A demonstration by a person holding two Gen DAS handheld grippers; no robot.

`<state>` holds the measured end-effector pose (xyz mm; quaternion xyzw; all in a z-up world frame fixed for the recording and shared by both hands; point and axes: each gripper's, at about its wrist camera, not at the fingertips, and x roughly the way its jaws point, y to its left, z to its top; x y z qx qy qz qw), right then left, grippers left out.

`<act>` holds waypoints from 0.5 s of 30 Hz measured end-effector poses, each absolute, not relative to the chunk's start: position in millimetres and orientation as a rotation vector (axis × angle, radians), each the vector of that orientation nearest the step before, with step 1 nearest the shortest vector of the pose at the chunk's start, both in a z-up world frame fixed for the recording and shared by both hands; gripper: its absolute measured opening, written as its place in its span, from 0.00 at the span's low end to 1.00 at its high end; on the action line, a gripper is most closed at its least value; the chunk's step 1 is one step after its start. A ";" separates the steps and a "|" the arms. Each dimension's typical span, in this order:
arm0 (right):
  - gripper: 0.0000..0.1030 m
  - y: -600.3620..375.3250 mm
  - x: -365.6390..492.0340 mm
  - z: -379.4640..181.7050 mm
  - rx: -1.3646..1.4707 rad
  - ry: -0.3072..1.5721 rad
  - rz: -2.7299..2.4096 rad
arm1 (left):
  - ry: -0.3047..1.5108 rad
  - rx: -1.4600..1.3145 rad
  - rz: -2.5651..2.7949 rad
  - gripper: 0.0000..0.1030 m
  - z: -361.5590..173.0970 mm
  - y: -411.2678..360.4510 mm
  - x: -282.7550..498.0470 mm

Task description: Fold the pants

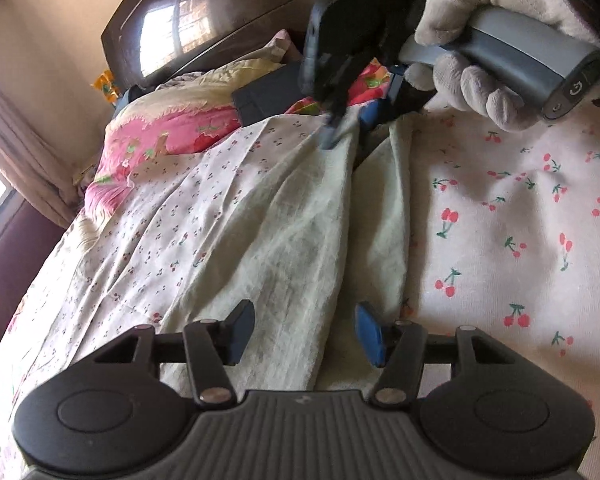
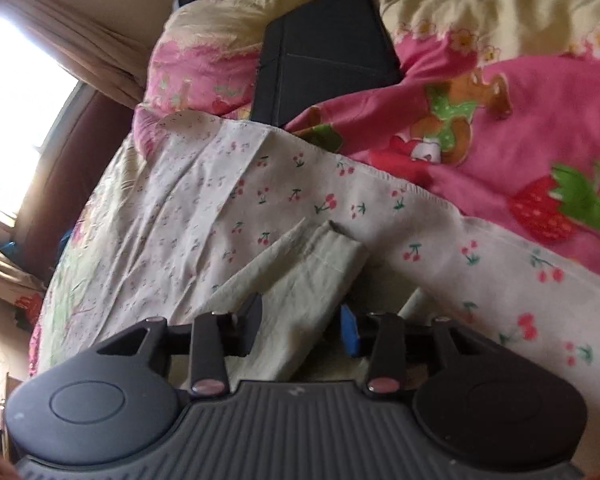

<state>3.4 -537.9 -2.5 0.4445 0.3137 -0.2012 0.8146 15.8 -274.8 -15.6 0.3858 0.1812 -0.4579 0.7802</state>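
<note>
The pale green pants (image 1: 300, 232) lie stretched lengthwise on a cherry-print sheet (image 1: 500, 208). My left gripper (image 1: 305, 334) is open, with the near end of the pants lying between its fingers. My right gripper (image 1: 346, 128) shows at the far end of the pants in the left wrist view, held by a gloved hand (image 1: 480, 44). In the right wrist view the right gripper (image 2: 302, 330) is open, with the hemmed end of a pants leg (image 2: 300, 280) lying between its fingers.
A pink strawberry-print quilt (image 2: 500, 120) and pillows are bunched at the head of the bed. A dark flat case (image 2: 324, 52) lies on them. A dark wooden headboard (image 1: 228, 12) stands behind. Curtains and a window (image 2: 20, 92) are on the left.
</note>
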 end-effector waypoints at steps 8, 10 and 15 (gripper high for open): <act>0.05 -519.2 -10.4 65.4 0.766 0.507 -0.319 | 0.337 0.749 -0.958 0.68 9.3 -270.4 26.0; 0.05 -527.3 -3.3 66.8 0.828 0.516 -0.303 | 0.334 0.749 -0.945 0.69 9.1 -275.2 28.5; 0.05 -522.8 12.9 88.5 0.856 0.469 -0.208 | 0.340 0.821 -0.938 0.69 -2.4 -292.0 21.9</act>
